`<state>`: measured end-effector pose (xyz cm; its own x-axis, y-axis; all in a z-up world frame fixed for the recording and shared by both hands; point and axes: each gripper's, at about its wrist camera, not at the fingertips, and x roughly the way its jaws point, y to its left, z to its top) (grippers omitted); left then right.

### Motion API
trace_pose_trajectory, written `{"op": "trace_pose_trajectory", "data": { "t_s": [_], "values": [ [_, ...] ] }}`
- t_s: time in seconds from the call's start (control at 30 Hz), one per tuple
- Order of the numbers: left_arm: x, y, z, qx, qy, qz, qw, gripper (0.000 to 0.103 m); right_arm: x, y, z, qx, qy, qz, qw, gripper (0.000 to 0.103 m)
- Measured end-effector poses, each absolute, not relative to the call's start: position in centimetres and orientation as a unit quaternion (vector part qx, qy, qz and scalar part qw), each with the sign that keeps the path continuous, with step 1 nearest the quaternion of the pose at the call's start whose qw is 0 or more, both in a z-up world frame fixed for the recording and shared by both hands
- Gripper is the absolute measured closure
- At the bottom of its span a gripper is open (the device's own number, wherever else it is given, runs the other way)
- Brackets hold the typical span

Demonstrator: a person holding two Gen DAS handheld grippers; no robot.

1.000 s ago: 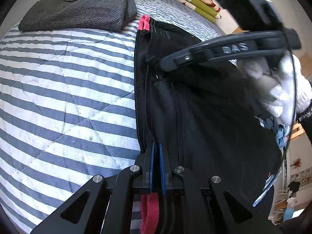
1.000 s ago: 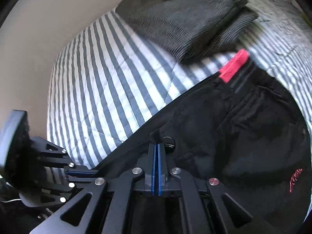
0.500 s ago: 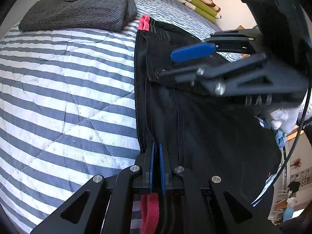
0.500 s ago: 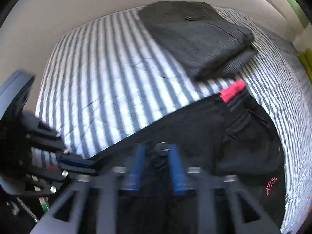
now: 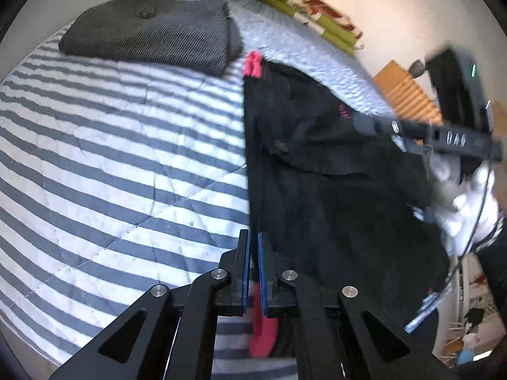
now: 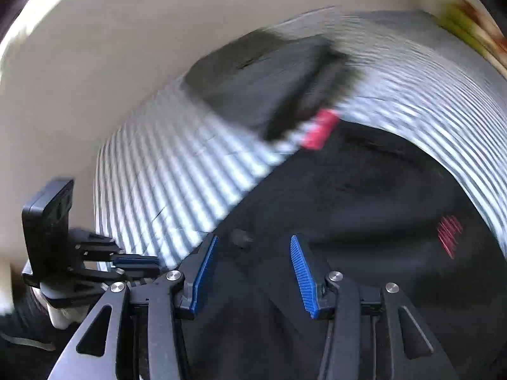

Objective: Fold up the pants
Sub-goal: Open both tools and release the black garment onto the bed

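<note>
Black pants with a pink waist tab lie along the striped bedcover. My left gripper is shut on their near left edge, and pink fabric shows under its fingers. It also shows at the left of the right wrist view, as the left gripper at the pants' edge. My right gripper hangs open above the black pants. A button lies on the cloth below its gap, and nothing is held. Side-on, the right gripper is carried by a white-gloved hand.
Folded grey pants lie at the far end of the bed, just beyond the pink tab. A green and red folded cloth lies by the wall. Wooden slats show past the bed's right side.
The right gripper opened, let go of the pants near the button, and lifted away to the right. The left gripper stayed shut on the pants' edge.
</note>
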<state>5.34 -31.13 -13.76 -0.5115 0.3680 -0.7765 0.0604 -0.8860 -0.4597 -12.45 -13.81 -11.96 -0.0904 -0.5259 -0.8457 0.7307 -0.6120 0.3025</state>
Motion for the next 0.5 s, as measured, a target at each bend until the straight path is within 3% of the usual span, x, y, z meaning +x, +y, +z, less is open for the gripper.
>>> {"op": "trace_pose_trajectory", "data": {
  "t_s": [0.23, 0.4, 0.5],
  "values": [
    [6.6, -27.1, -13.7, -0.49, -0.207, 0.833, 0.151, 0.098, -5.8, -1.5, -11.0, 0.509, 0.053, -0.788, 0.344, 0.059],
    [8.2, -24.7, -15.0, -0.517, -0.146, 0.836, 0.114, 0.099, -0.2, 7.9, -13.7, 0.537, 0.048, -0.804, 0.25, 0.059],
    [8.9, -25.3, -14.3, -0.523, -0.143, 0.837, 0.08, 0.099, 1.8, 14.5, -13.5, 0.543, -0.005, -0.815, 0.202, 0.059]
  ]
}}
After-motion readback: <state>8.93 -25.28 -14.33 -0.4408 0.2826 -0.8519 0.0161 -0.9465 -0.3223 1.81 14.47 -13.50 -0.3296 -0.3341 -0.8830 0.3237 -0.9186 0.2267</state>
